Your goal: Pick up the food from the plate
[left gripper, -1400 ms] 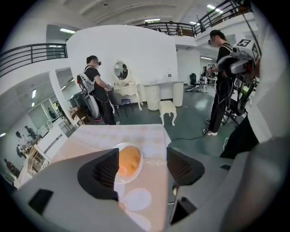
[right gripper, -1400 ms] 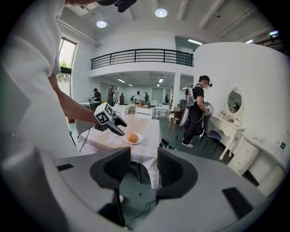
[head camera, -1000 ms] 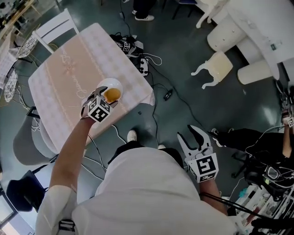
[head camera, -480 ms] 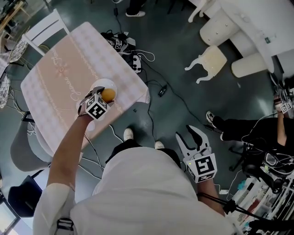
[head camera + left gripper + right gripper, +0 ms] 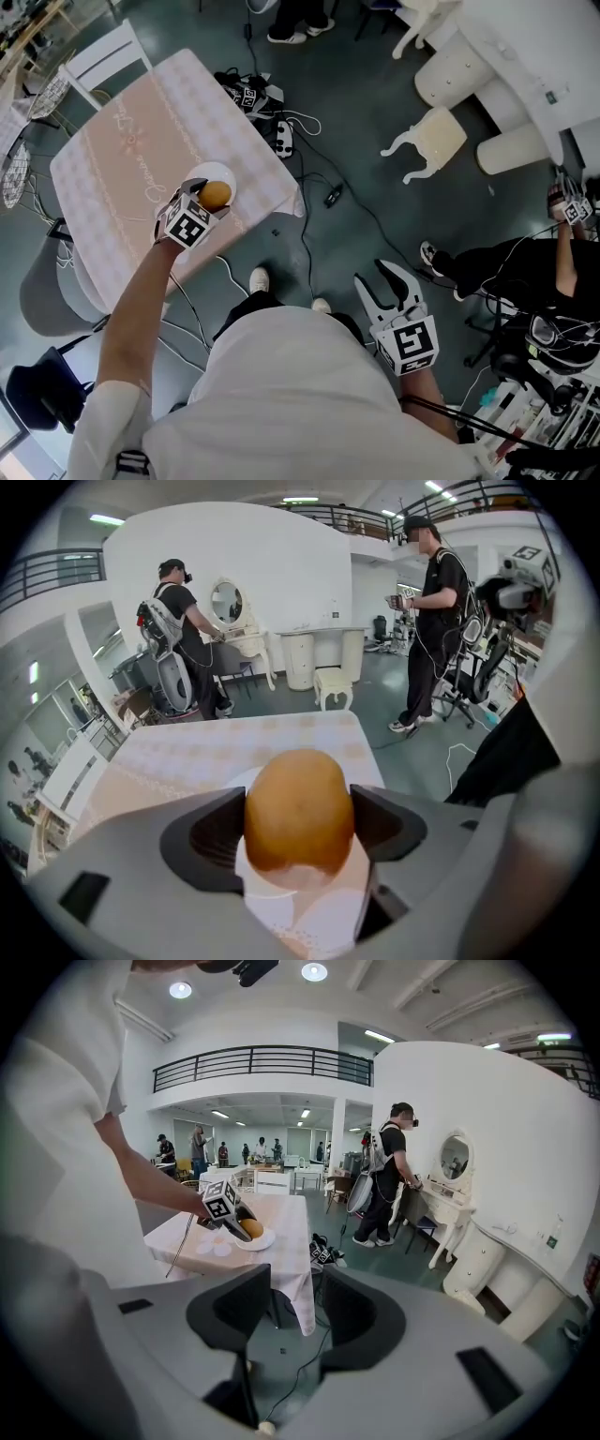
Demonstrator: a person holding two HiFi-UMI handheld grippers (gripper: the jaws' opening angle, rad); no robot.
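Left gripper [image 5: 212, 199] clamped on the round orange food [image 5: 298, 808], one jaw on each side, directly over the white plate [image 5: 198, 175] near the table [image 5: 122, 141] corner; can't tell if food touches plate. Right gripper [image 5: 295, 1309] jaws apart, nothing between, over the floor [image 5: 375, 169], well apart from the table.

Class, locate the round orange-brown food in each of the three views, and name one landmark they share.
Head view: upper left, the food in the left gripper.
Left gripper view: the food at centre, between the jaws.
Right gripper view: the food, small, left of centre.
Shared landmark: the white plate under it.
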